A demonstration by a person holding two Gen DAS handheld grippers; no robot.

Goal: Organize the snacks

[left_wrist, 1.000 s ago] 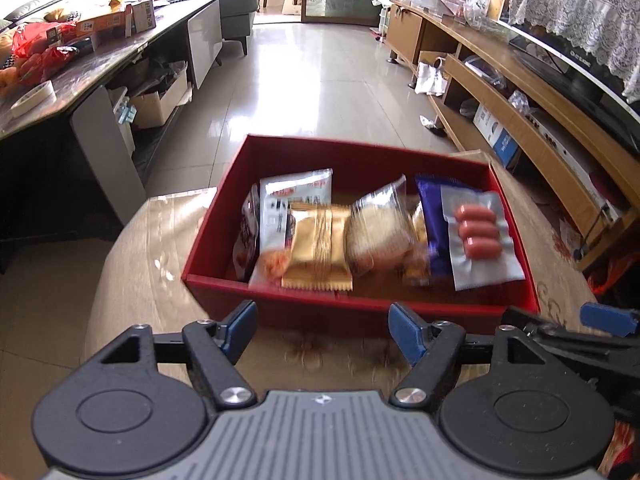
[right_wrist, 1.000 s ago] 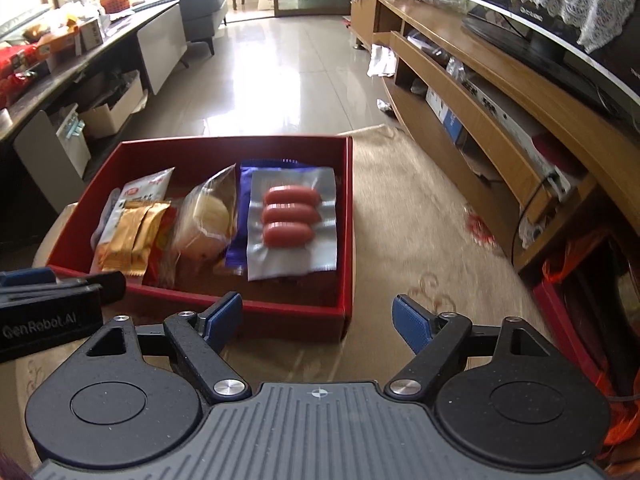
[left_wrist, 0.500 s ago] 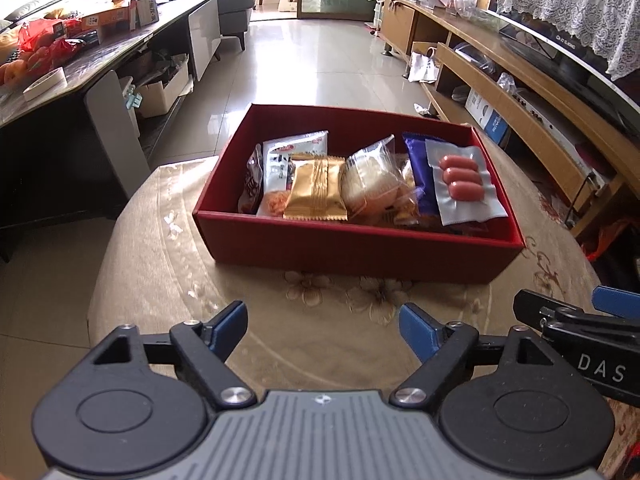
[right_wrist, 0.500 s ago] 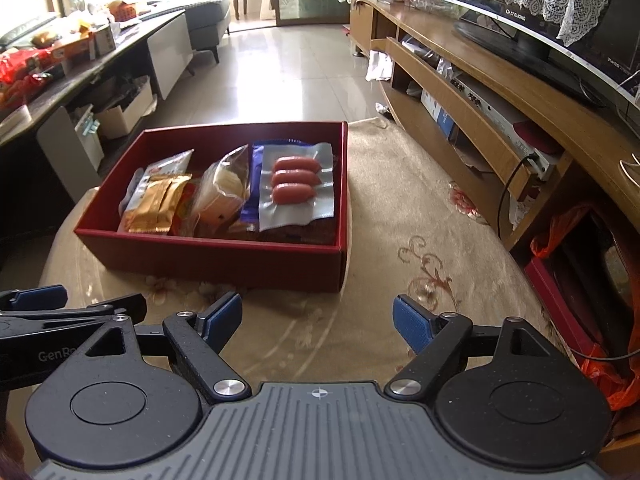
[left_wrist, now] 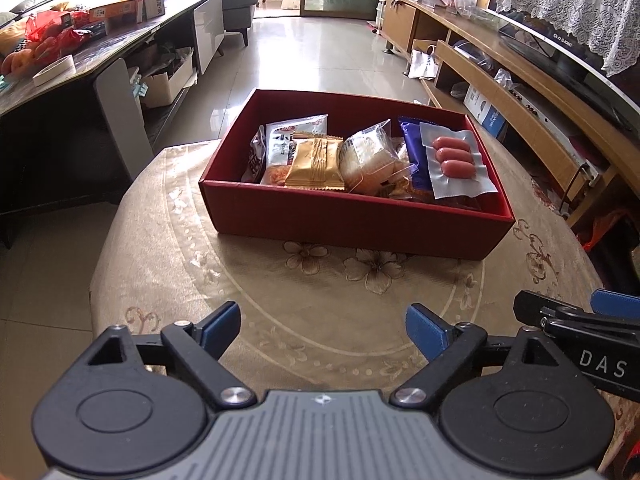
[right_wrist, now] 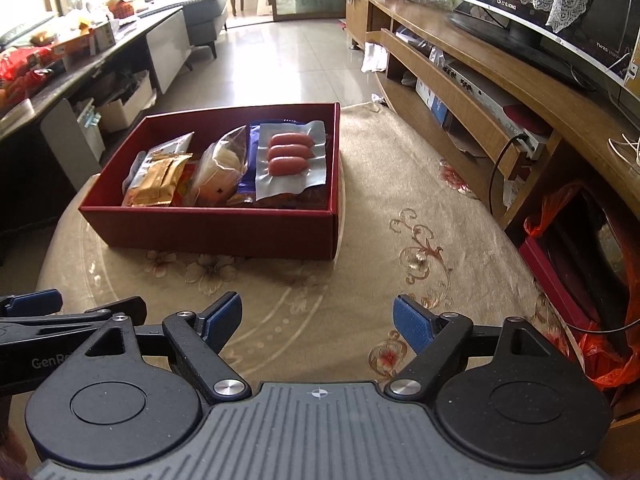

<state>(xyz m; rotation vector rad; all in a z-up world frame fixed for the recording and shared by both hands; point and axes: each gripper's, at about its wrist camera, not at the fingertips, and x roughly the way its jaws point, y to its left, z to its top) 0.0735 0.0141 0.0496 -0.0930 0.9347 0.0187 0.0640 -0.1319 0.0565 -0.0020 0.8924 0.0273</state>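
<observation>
From the left wrist we see the left hand-held gripper (left_wrist: pixel 322 326) over the floral-clothed desk (left_wrist: pixel 168 240), its jaws opening with nothing between them. Ahead stands the red box (left_wrist: pixel 352 220) holding a gold packet (left_wrist: pixel 317 164), a clear-wrapped cake (left_wrist: pixel 370 160) and a vacuum-packed sausage pack (left_wrist: pixel 454 158). "DAS" shows on the right hand-held gripper (left_wrist: pixel 576 316).

From the right wrist, that gripper (right_wrist: pixel 318 318) gapes empty, well short of the box (right_wrist: pixel 216 232). "GenR" is legible on the left one (right_wrist: pixel 72 308).
</observation>
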